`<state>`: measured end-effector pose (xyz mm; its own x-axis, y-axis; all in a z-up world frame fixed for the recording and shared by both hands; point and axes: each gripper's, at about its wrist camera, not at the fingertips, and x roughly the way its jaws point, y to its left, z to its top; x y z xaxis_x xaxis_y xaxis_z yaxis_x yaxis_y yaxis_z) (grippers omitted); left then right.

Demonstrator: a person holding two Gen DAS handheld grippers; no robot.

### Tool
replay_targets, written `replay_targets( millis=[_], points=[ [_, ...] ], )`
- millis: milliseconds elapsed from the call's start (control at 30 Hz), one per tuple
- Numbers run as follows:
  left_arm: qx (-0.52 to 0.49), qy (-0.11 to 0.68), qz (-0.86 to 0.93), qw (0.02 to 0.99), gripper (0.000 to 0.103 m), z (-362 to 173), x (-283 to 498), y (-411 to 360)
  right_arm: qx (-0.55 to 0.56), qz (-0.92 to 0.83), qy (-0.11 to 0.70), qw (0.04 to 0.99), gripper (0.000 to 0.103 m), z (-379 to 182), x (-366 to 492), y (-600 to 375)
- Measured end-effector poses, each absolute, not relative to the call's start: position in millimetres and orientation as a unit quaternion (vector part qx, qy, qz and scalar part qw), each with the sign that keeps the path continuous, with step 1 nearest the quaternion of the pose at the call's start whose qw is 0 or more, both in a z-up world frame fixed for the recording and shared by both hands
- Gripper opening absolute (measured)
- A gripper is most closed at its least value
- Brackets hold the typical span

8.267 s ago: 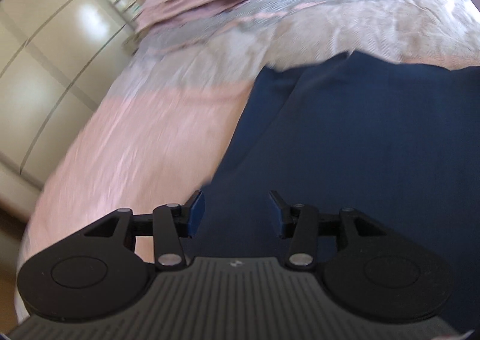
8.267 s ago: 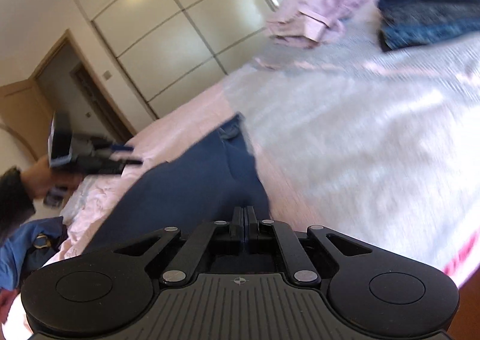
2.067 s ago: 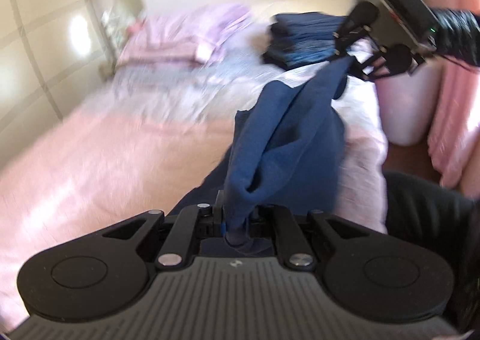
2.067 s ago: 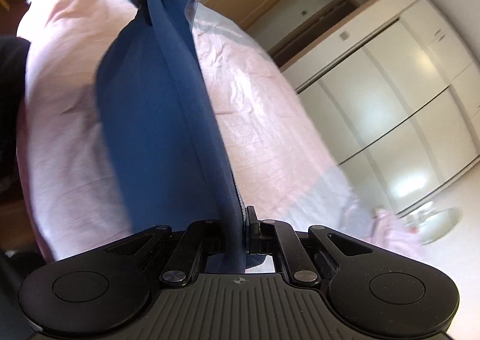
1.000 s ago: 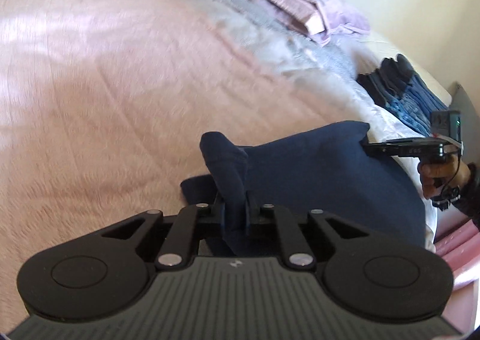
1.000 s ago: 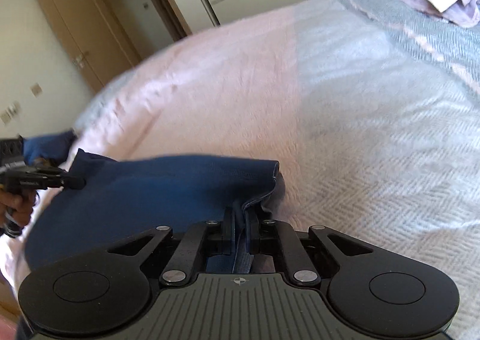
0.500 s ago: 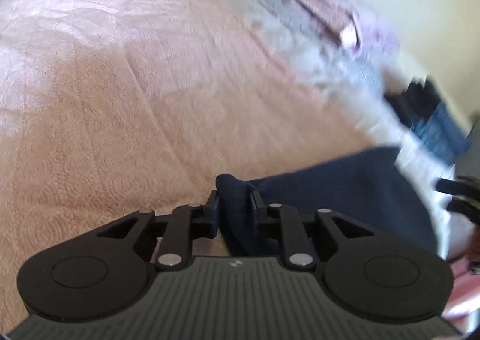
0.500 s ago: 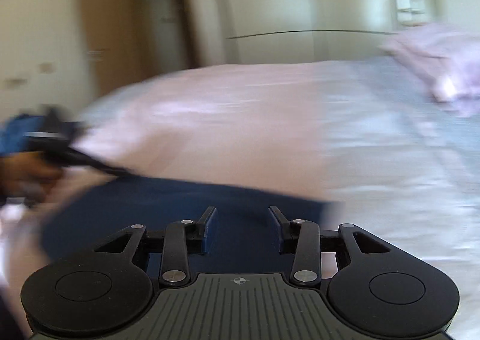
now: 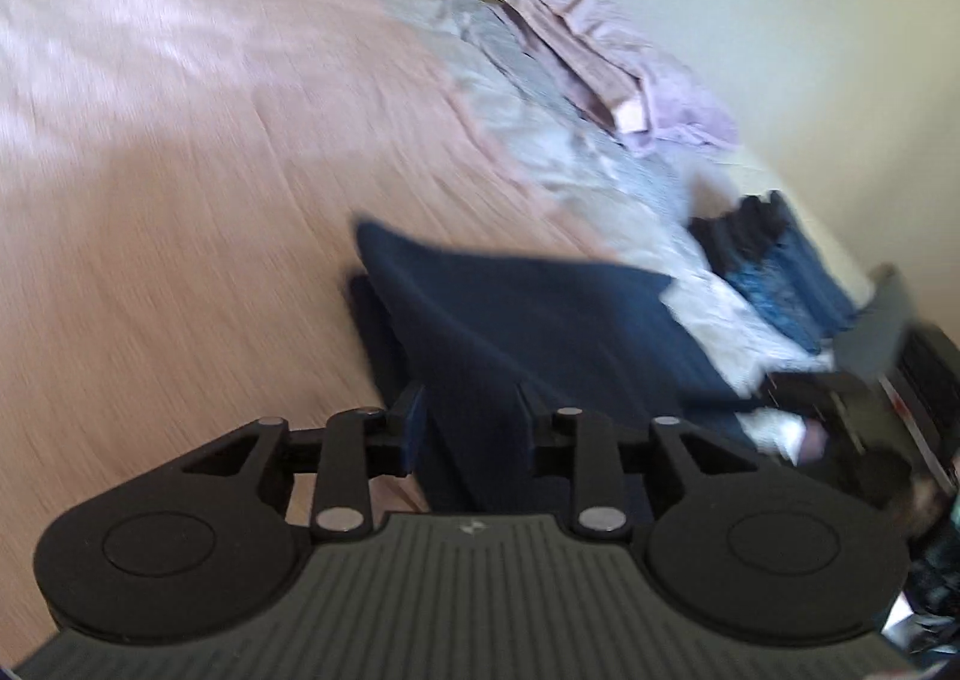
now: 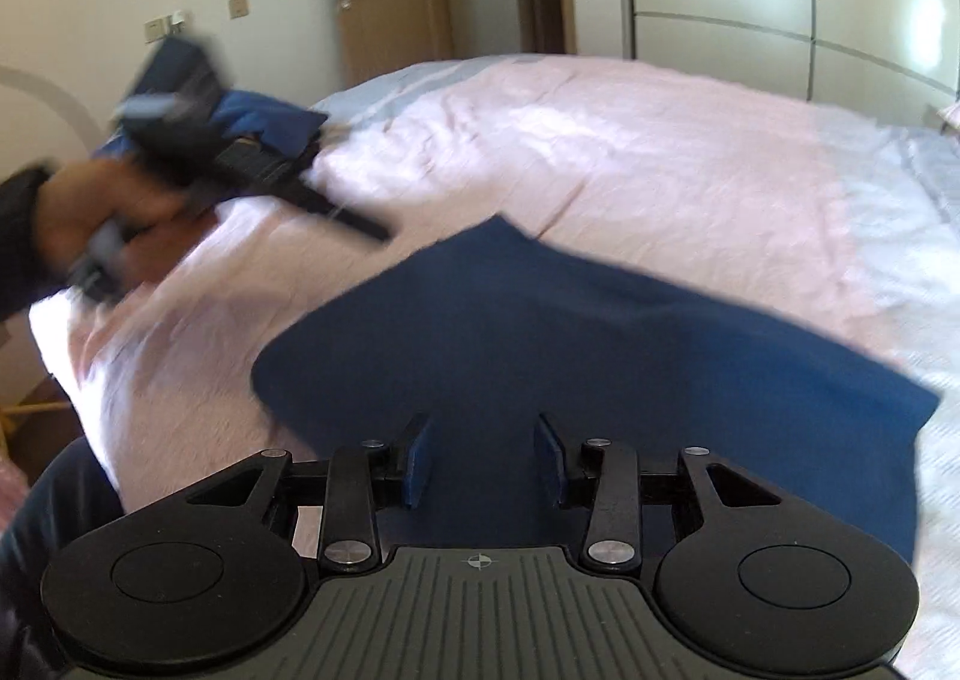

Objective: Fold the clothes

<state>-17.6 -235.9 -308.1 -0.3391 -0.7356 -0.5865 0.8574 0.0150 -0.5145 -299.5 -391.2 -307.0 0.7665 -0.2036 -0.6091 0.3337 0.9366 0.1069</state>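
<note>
Both hand-held grippers, left (image 9: 470, 421) and right (image 10: 485, 461), stood open, empty; navy garment (image 10: 576, 344) lay doubled on bed (image 10: 600, 140), seemingly released for flattening.

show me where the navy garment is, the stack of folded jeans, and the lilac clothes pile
navy garment (image 10: 588, 356): right wrist view, middle of the flat cloth.
stack of folded jeans (image 9: 774, 266): left wrist view, the stack's side.
lilac clothes pile (image 9: 606, 62): left wrist view, top of the pile.
</note>
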Motion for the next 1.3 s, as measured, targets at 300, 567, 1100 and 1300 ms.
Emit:
replay_targets(
  millis=[300,567,1100,1300],
  points=[
    [0.034,0.406,-0.676,0.614,0.014,-337.3,-53.6,-199.7,0.124,-0.137,0.32,0.929,0.043,-283.7,-219.2,-429.6],
    [0.031,0.368,-0.676,0.637,0.01,-341.7,-68.8,-183.9,0.208,-0.112,0.404,0.884,0.045,-309.4,-105.1,-471.9],
    [-0.043,0.422,-0.651,0.63,0.014,-343.1,-40.0,-155.8,0.25,-0.171,0.336,0.892,0.004,-310.7,-122.0,-509.6],
    [-0.025,0.384,-0.649,0.657,0.013,-315.4,-30.7,-151.6,0.197,-0.19,0.294,0.916,0.065,-291.7,-217.5,-446.8]
  ],
)
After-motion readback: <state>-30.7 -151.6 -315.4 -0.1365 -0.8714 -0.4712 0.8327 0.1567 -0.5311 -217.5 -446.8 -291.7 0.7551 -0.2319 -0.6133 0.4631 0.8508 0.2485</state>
